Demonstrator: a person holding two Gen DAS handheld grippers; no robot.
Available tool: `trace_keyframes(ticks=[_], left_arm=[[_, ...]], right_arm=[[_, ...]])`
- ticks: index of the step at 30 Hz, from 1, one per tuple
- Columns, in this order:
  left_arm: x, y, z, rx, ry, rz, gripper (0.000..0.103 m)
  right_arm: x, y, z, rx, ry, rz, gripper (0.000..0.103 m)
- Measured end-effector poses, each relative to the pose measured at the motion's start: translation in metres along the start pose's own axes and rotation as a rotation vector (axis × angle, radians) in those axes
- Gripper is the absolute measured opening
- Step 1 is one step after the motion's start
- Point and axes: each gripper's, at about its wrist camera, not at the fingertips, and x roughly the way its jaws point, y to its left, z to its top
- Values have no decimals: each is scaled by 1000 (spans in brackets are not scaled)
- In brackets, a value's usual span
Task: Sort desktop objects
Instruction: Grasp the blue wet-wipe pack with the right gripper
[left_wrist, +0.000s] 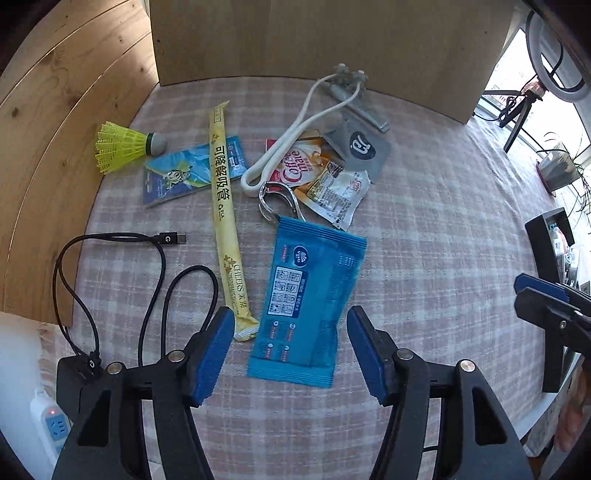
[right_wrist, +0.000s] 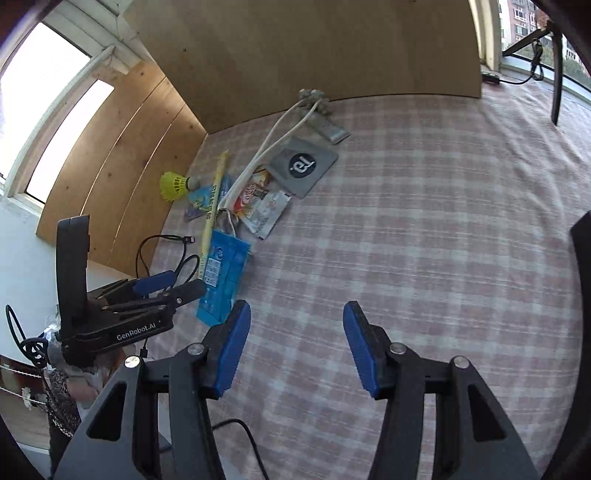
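A blue wipes packet (left_wrist: 308, 299) lies on the checked cloth between the fingers of my open left gripper (left_wrist: 290, 339), which hovers over its near end. Beyond it lie a long yellow straw sachet (left_wrist: 223, 206), a yellow shuttlecock (left_wrist: 122, 146), a blue card packet (left_wrist: 188, 168), Coffee-mate sachets (left_wrist: 317, 173), a grey pouch (left_wrist: 364, 147), a white cord (left_wrist: 295, 133) and a metal carabiner (left_wrist: 279, 201). My right gripper (right_wrist: 297, 345) is open and empty over bare cloth, right of the wipes packet (right_wrist: 223, 277). The left gripper (right_wrist: 170, 288) shows in the right wrist view.
A black USB-C cable (left_wrist: 147, 266) loops at the left beside a power strip (left_wrist: 51, 424). Wooden boards (left_wrist: 55, 129) wall the left side and a cardboard panel (left_wrist: 314, 44) stands at the back. A dark stand (left_wrist: 554, 258) sits at the right edge.
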Motion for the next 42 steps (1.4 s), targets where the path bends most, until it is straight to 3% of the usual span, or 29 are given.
trace_keyframes(ticks=[4,13,18,22,28,31,34,38,42], left_arm=[[12,4,2,31,22,-19,60],[31,1,1,52,52,-73,60],[36,3,1,36,65,-108,53],[42,5,-5,24,86,-130,38],[37,-3,-13,9,82,-157,31],[37,-15,-16,17,89,-176,21],[34,-30,-20,39,72,-158,17],[29,-42,-20,1,61,-190,7],[15,-61,-19,11,38,-211,6]], right_arm=[[34,21,7,-3,51,-8,44],[91,34,21,51,141,-8,42],[110,37,22,54,187,15,40],[120,39,19,52,227,48,27],[116,35,13,37,246,80,16],[112,32,8,39,258,115,8],[104,31,5,-7,237,85,7],[88,19,2,9,215,110,7],[63,6,1,-2,176,115,7]])
